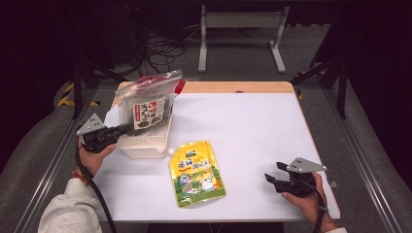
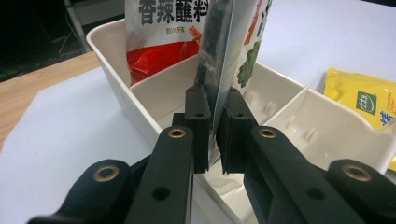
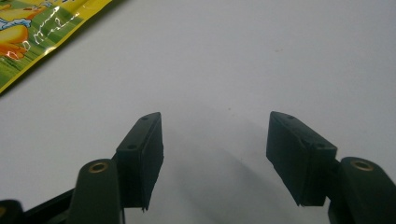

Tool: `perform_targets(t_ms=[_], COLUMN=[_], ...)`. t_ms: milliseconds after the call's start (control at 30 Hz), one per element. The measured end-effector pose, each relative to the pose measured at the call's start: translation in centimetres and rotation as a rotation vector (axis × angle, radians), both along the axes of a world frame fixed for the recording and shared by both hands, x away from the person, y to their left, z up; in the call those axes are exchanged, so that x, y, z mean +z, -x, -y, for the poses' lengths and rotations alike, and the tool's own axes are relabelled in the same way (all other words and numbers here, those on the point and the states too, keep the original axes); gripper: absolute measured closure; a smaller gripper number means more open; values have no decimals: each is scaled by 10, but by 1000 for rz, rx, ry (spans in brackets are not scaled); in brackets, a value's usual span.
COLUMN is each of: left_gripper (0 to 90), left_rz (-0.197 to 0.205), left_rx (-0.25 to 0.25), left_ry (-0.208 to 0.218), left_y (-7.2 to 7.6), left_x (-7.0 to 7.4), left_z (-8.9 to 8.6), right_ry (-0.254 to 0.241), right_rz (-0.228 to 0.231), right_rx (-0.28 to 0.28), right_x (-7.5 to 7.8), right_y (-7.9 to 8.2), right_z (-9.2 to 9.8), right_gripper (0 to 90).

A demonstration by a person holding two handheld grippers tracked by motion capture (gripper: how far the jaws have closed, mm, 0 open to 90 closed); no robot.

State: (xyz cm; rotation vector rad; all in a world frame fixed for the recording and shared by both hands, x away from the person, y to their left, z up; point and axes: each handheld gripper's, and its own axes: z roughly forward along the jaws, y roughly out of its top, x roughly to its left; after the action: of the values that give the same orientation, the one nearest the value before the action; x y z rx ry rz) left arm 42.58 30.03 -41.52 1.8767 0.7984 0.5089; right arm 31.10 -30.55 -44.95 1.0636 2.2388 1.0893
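Altogether three pouches (image 1: 145, 109), one bin (image 1: 145, 145), two tongs (image 1: 127, 129).

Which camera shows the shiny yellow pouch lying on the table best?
The high view: the whole flat yellow spouted pouch lies on the white table. The left gripper view catches one yellow corner behind the cream bin; the right gripper view shows an edge.

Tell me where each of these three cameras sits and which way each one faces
High view: above the person's side, looking forward and down on the white table; both forearms and hands enter from below.
Left gripper view: rides the left gripper, facing the cream plastic divided bin; its black jaws pinch a dark seaweed packet.
Right gripper view: rides the right gripper, facing bare tabletop; jaws open.
Shared: the yellow spouted pouch appears in all three.
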Motion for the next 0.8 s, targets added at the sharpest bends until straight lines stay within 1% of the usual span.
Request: perform_targets(t_ms=[67, 300, 333, 400, 467, 500, 533, 567, 667, 700, 733, 767, 800], left_gripper=[835, 814, 814, 778, 766, 755, 737, 737, 635, 573, 533, 513, 476], left_rz=[-1, 0, -2, -6, -8, 1, 1, 7, 21, 23, 23, 31, 35], left_rx=[-2, 13, 16, 15, 17, 23, 23, 31, 50, 59, 56, 69, 86], left_ry=[14, 20, 28, 32, 33, 35, 35, 46, 75, 80, 88, 103, 108], left_y=[0, 3, 4, 4, 4, 4, 4, 4, 5, 4, 4, 4, 4], left_x=[-2, -4, -4, -4, -3, -2, -2, -1, 4, 6, 7, 8, 10], left_z=[-1, 0, 1, 1, 2, 4, 4, 5, 8, 10, 11, 13, 15], right_ry=[5, -1, 1, -4, -4, -5, -5, -5, -4, -2, -3, -4, -6], right_rz=[0, 6, 8, 12, 13, 13, 13, 13, 13, 13, 14, 15, 15], right_rx=[-9, -7, -7, -5, -8, -9, -9, -8, -4, -4, -4, -4, -4], right_x=[0, 2, 2, 3, 3, 4, 4, 4, 3, 3, 4, 4, 4], right_y=[0, 0, 0, 0, 1, 1, 1, 1, 0, 0, 1, 1, 1], right_z=[0, 1, 0, 1, 2, 2, 2, 2, 1, 1, 2, 2, 2], right_gripper=[360, 357, 357, 355, 354, 354, 354, 353, 352, 351, 350, 348, 345])
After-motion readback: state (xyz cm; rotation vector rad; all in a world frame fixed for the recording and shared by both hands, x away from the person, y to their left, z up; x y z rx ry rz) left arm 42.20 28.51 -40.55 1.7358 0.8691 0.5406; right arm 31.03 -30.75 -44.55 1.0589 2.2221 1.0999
